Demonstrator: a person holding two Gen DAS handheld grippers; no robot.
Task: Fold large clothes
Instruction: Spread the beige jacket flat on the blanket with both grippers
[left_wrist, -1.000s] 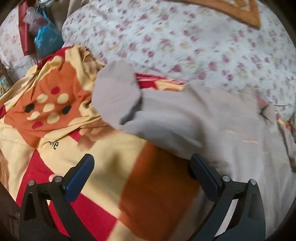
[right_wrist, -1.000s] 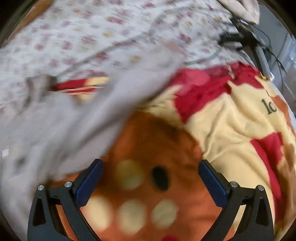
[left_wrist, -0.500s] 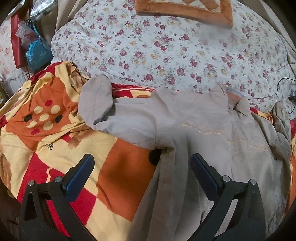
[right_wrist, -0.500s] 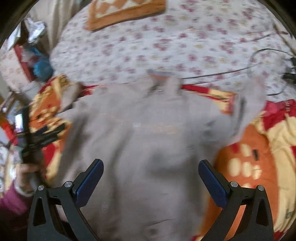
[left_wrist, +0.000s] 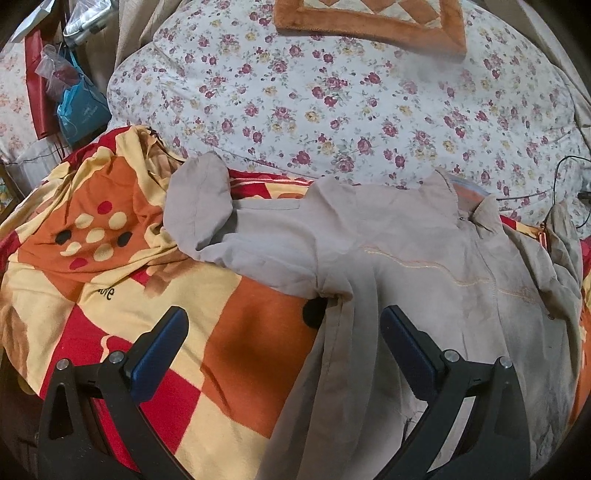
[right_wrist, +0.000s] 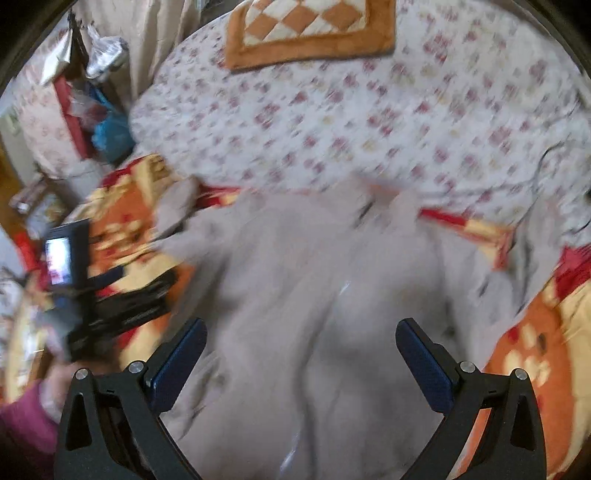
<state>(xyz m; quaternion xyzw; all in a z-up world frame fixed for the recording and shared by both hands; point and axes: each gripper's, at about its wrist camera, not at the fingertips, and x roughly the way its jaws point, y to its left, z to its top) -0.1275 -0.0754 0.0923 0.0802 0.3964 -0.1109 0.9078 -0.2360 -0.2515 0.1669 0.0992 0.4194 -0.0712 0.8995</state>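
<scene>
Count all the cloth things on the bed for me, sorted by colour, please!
Grey-beige: 1, the jacket
Red, orange and yellow: 1, the patterned blanket
White with little flowers: 1, the floral quilt
Orange and cream checks: 1, the diamond mat
Total: 4

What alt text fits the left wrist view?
A beige jacket lies spread on an orange, red and yellow blanket, one sleeve folded up at the left. The open left tongs hover over its side edge, gripping nothing. A floral quilt lies beyond.
</scene>
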